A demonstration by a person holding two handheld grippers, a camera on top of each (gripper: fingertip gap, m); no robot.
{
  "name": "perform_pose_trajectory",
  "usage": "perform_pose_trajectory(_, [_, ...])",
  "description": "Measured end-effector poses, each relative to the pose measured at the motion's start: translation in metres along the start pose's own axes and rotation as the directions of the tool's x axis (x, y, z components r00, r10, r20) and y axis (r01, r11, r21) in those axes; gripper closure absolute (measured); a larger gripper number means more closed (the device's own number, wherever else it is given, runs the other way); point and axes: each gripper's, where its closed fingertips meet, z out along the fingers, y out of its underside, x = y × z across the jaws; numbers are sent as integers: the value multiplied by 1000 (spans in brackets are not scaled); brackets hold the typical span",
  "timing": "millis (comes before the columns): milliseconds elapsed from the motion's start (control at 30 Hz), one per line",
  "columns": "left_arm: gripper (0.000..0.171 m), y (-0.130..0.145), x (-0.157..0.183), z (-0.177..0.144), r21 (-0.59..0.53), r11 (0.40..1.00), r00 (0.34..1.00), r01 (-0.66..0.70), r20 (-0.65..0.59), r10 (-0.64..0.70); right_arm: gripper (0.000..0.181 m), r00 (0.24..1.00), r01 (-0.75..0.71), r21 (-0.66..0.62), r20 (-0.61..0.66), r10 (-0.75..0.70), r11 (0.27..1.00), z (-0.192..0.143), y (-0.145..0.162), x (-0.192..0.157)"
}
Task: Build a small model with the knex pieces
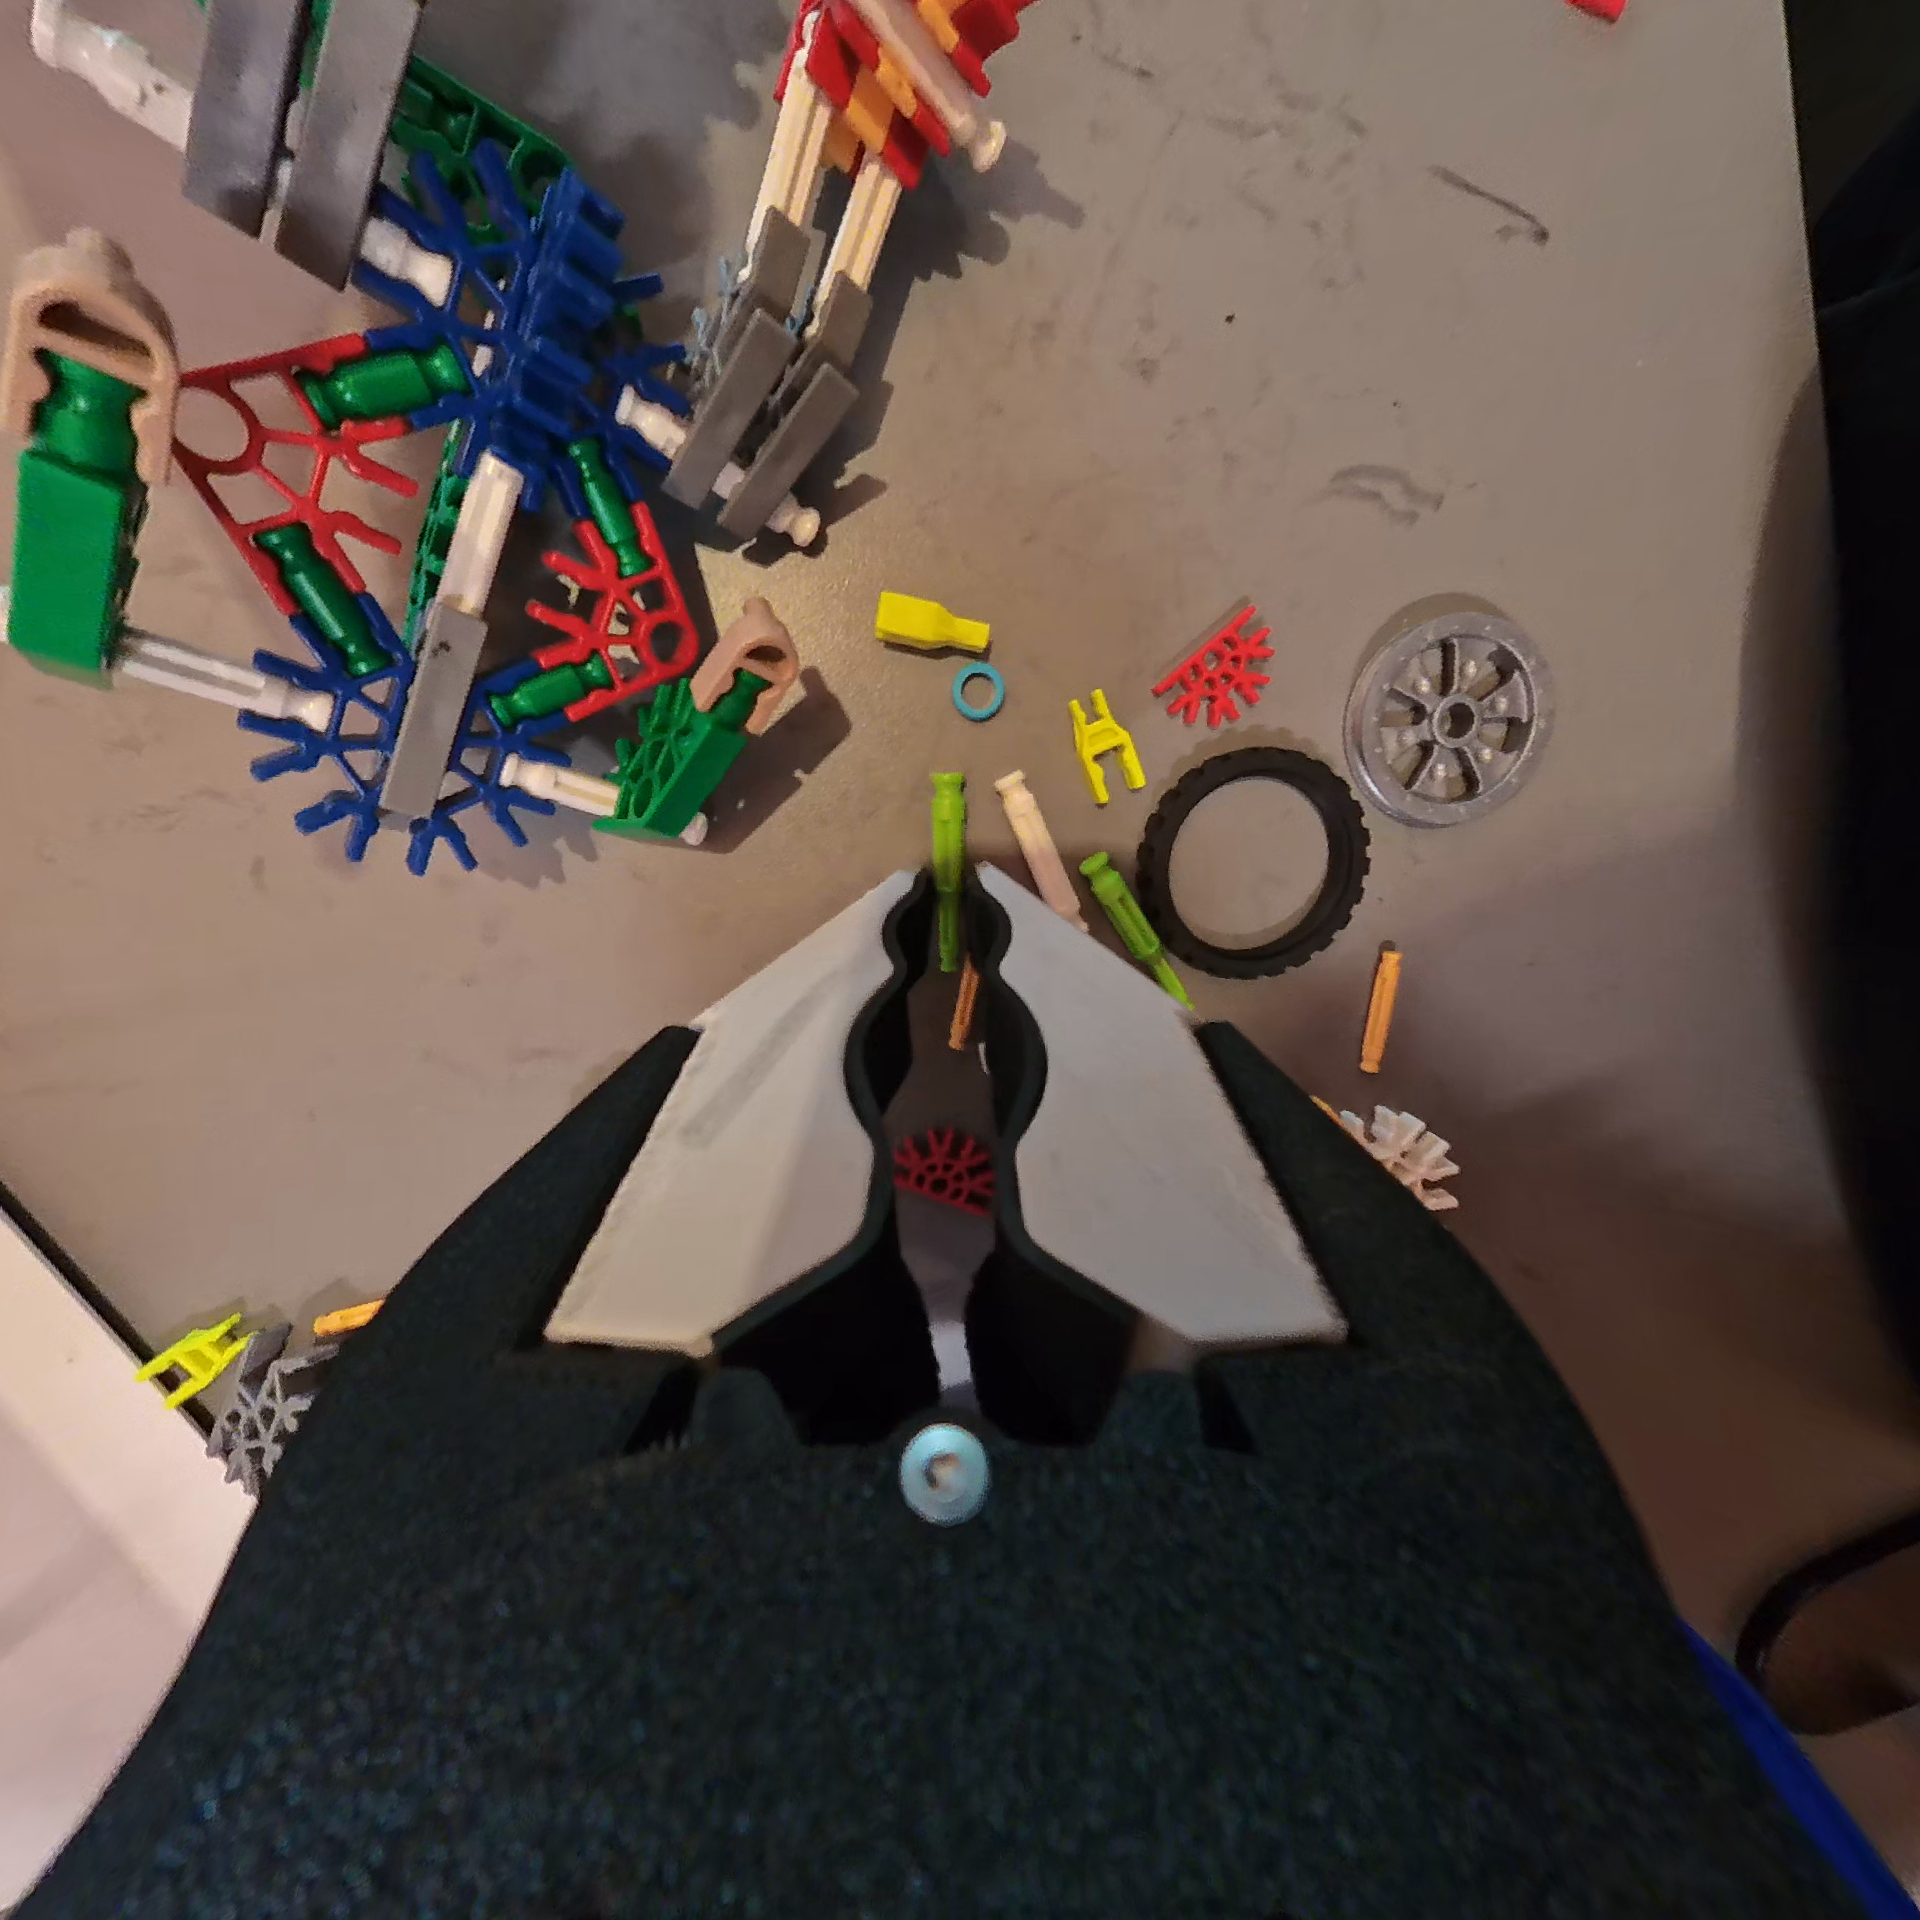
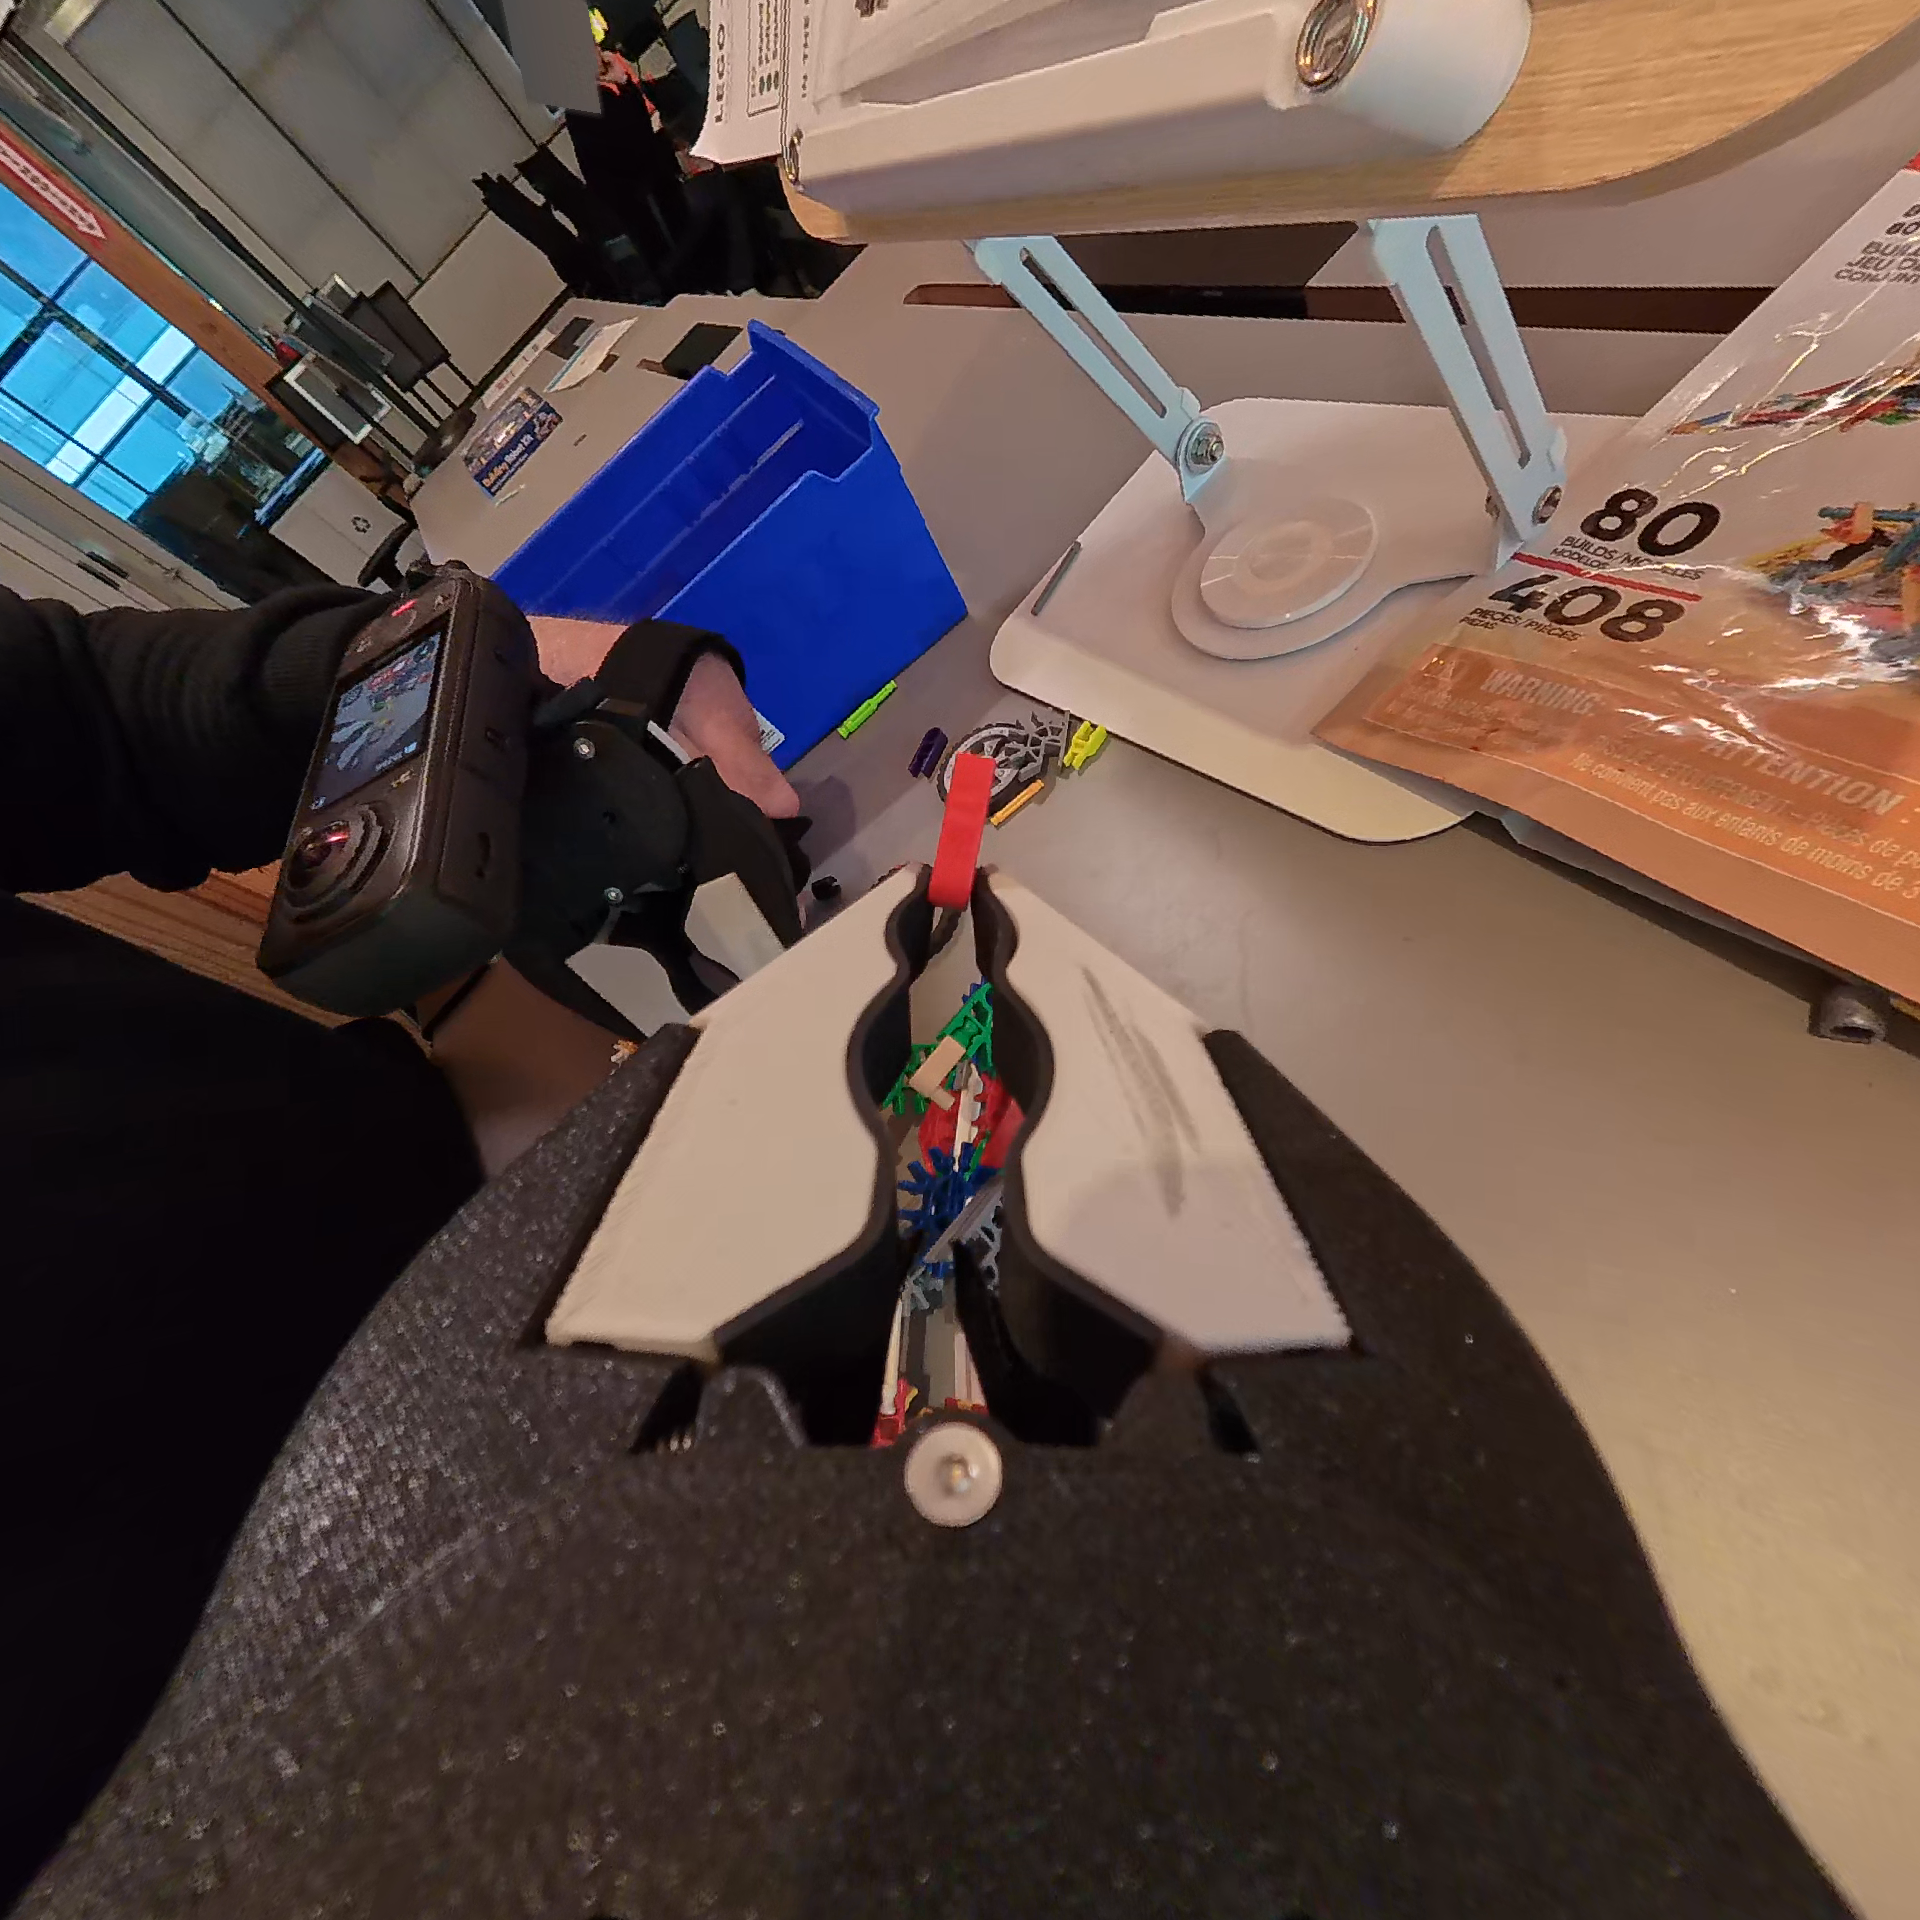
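Left claw (image 1: 948,883): clamped on lime-green rod (image 1: 948,831), tip-held above desk (image 1: 1351,312). Slip risk judged: narrow grip.
Right claw (image 2: 951,883): clamped on red piece (image 2: 961,826), raised; drop possible.
Loose black tyre (image 1: 1252,862) nearby, could be knocked.
Printed orange bag (image 2: 1662,707) noted; writing not transcribed.

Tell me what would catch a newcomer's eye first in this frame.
The left gripper is shut on a lime-green plastic rod, just above the grey tabletop strewn with small parts. Up and to the left of it lies a half-built model of blue, red and green plastic connectors, and a black rubber tyre ring lies close on its right. The right gripper pinches a red plastic piece in the air.
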Motion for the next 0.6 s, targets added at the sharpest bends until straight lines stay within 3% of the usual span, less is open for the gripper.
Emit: perform_pose_trajectory(600, [159, 1, 7, -1, 21, 999, 999, 32, -25, -32, 175, 1000, 2, -9, 4, -2, 1000, 7, 1, -2])
